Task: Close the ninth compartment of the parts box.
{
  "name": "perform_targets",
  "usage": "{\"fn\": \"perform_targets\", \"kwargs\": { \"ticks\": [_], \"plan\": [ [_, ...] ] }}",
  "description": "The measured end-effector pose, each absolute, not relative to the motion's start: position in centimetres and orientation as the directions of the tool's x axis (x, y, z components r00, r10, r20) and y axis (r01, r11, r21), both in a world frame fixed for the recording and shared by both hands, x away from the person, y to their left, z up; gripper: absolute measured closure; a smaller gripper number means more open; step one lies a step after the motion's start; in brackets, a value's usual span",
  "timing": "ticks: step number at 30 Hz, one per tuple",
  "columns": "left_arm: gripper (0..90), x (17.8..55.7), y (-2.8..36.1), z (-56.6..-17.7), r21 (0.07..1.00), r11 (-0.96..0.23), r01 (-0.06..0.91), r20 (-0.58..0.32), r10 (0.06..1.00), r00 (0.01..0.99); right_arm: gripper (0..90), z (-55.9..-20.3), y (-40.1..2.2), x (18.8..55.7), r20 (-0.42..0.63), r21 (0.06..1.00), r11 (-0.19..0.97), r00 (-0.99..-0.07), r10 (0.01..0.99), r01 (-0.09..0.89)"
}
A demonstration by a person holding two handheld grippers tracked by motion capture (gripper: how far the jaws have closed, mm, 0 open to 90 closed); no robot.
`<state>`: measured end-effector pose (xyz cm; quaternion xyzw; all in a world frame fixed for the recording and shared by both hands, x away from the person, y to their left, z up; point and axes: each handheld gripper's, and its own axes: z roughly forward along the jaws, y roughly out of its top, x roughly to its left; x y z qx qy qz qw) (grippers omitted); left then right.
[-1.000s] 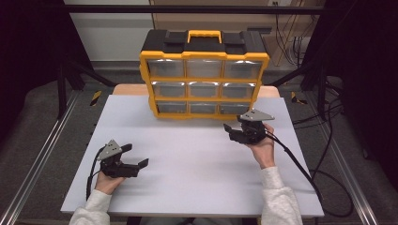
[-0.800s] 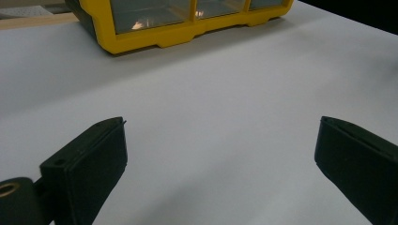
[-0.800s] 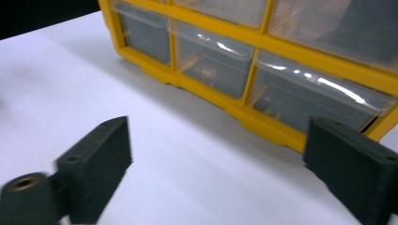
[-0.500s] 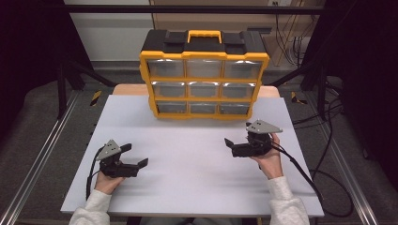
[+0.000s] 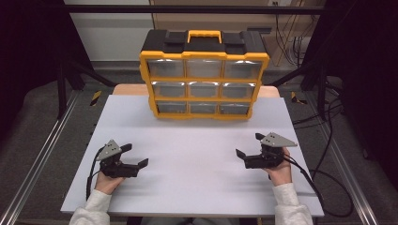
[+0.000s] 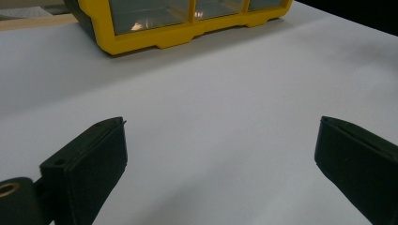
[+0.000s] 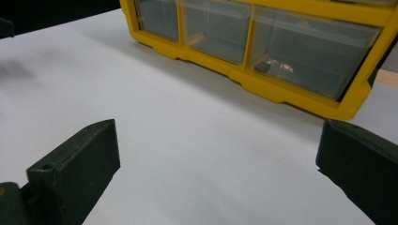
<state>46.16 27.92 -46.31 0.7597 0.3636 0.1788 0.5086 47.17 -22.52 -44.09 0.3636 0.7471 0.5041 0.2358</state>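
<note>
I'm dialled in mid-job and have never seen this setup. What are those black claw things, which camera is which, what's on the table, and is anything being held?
There is no robot arm here: a person holds a handheld two-jaw tool in each hand. The high view looks down from above the person's side, so the left gripper is at its left and the right gripper at its right. Each of the other two pictures comes from a camera riding on one gripper, looking out between its own black jaws.

On the white table stands a yellow and black drawer organizer with nine clear drawers, at the far side. In the right gripper view, one bottom drawer holds some small item; I cannot tell what.

Both grippers are open and hold nothing.
</note>
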Motion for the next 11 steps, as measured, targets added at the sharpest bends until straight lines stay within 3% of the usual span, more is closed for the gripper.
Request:
{"fn": "perform_targets", "kwargs": {
  "ticks": [11],
  "plan": [
    [2.0, 46.1, 27.8, -46.3, 0.905, -0.223, 0.363, -0.091, 0.730, 0.677, 0.3, -46.1, -24.7, 46.3, 0.028, 0.920, 0.225, -0.627, 0.779, 0.321]
  ]
}}
